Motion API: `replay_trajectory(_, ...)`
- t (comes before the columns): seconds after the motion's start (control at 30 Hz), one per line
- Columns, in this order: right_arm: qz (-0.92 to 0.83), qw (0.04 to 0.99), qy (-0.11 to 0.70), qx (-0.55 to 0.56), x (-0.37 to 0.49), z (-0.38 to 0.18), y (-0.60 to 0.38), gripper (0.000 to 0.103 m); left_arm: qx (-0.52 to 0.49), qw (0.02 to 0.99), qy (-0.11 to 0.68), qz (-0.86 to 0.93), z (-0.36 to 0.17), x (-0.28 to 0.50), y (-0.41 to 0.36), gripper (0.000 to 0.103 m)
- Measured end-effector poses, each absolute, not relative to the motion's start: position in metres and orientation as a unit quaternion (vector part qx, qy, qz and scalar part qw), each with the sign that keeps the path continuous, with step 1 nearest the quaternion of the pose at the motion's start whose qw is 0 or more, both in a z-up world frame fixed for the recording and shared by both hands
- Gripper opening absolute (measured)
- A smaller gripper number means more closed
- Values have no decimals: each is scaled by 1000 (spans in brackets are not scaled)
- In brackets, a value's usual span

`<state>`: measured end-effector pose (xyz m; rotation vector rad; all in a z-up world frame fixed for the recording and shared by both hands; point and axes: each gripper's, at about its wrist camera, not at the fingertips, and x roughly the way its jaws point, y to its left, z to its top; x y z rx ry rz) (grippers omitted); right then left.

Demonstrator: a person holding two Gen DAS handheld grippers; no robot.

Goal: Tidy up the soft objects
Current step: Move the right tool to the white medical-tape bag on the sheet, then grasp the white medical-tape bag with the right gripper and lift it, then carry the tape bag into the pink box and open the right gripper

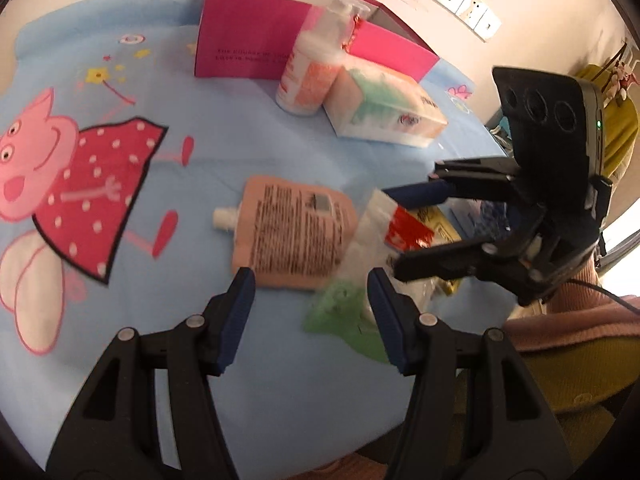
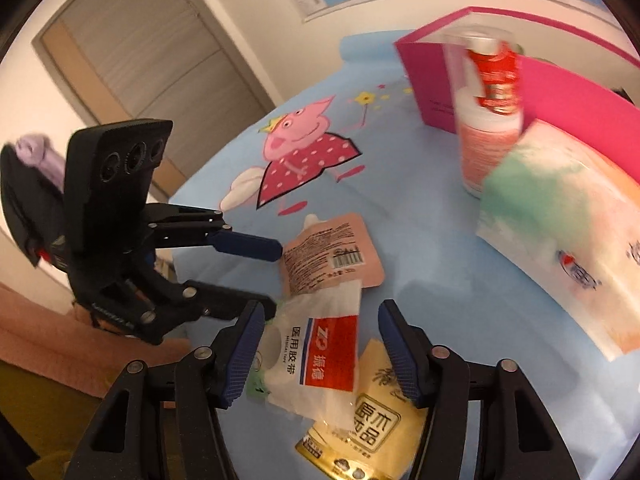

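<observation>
Item: white medical-tape packet (image 2: 316, 360), red-labelled, lying directly ahead between the half-open, empty jaws of the right gripper (image 2: 322, 354), long axis running near to far; left gripper (image 1: 312, 316), jaws likewise half-open and empty, nearer the peach pouch (image 1: 296, 236) just beyond. Setting: blue cartoon-print surface (image 1: 240, 128), pink box (image 1: 248, 40) far, white wall behind.

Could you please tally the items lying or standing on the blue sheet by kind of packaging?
Spouted pouch: 1, pink
Flat packets: 3: tape packet, yellow packet, green packet
Bottle: 1, upright
Tissue pack: 1
Box: 1, magenta, open
Total: 7
</observation>
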<state>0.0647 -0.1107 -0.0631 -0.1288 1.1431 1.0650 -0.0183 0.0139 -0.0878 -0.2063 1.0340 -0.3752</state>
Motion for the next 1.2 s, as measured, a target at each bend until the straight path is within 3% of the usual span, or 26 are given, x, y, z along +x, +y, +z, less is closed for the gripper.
replay_trajectory(0.07, 477, 710, 512, -81, 62, -65, -105, 38, -103, 844, 495, -179, -88, -19, 14, 60)
replay_trajectory(0.23, 473, 722, 497, -86, 61, -60, -109, 11, -114, 839, 497, -193, -88, -29, 14, 60)
replay_trajectory(0.63, 433, 755, 493, 15, 78, -54, -153, 9, -106, 811, 508, -269, -90, -28, -22, 62)
replay_trajectory(0.87, 422, 750, 505, 60, 81, -61, -170, 9, -164, 786, 515, -298, -94, -4, -26, 62)
replay_trajectory(0.93, 419, 750, 507, 69, 81, -62, -172, 9, -167, 789, 517, -288, -93, -1, -26, 53)
replay_trajectory(0.97, 419, 750, 507, 73, 81, -63, -172, 9, -167, 789, 521, -280, -93, 2, -26, 39)
replay_trajectory(1.0, 420, 750, 505, 81, 81, -61, -175, 9, -169, 788, 526, -273, -94, 3, -25, 33)
replay_trajectory(1.1, 425, 751, 497, 96, 81, -53, -181, 9, -169, 799, 518, -252, -86, 2, -21, 25)
replay_trajectory(1.2, 432, 757, 481, 96, 80, -38, -182, 9, -165, 811, 502, -250, -68, 2, -17, 25)
